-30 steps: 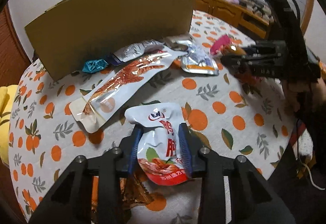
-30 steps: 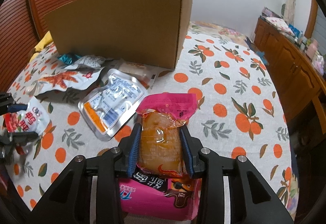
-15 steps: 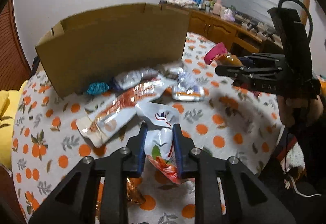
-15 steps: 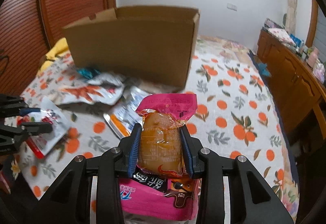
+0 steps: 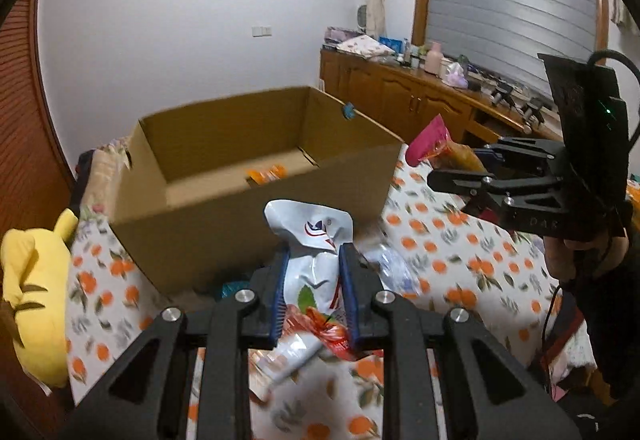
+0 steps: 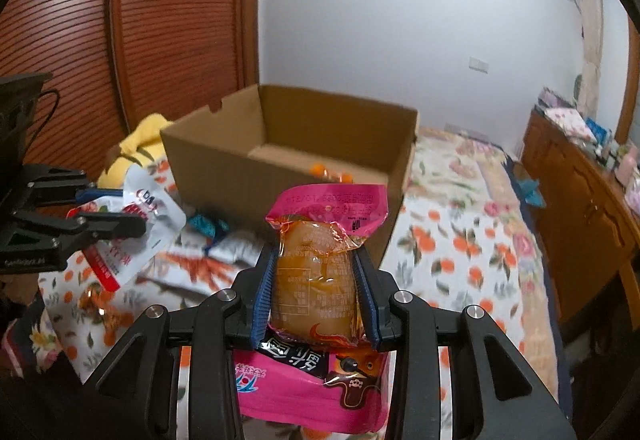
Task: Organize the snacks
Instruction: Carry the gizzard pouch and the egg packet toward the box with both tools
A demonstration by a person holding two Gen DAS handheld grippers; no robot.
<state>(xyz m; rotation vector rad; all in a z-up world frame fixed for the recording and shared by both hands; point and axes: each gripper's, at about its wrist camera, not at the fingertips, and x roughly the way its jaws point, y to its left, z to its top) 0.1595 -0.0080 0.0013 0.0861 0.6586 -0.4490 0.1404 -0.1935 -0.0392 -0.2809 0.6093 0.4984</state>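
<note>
Left-wrist view: the left gripper [image 5: 314, 280] pinches a white snack pouch [image 5: 314, 260] with red print between its blue-padded jaws; the pouch's crumpled top stands above the pads, and its red lower end hangs below them. The jaws have been closing on this pouch within the last second. Just beyond the pouch sits an open cardboard box [image 5: 256, 208] on the surface, which is covered by an orange-print tablecloth [image 5: 448, 252]. Inside the box, against the near wall, lies an orange-wrapped snack [image 5: 266, 174]. A yellow plush toy [image 5: 34, 288] rests at the left edge of the surface. At right, the right gripper [image 5: 460, 164] is held in a person's hand [image 5: 576, 248] above the tablecloth, near the box's right corner.

Right-wrist view: the right gripper [image 6: 316, 288] has its jaws pressed against both sides of a clear packet of amber-coloured food with a pink sealed top [image 6: 320, 260]; the packet stands upright, its pink top above the pads. A pink snack bag [image 6: 312, 392] shows below the jaws; whether it is held or lies underneath cannot be told. The cardboard box [image 6: 280, 176] stands ahead, open, apart from the packet. At left, the left gripper [image 6: 116, 216] carries the white snack pouch [image 6: 140, 224] above loose snack packs [image 6: 208, 260], blurred, scattered on the tablecloth [image 6: 460, 248] before the box. A wooden sideboard [image 6: 580, 208] lines the right wall.
</note>
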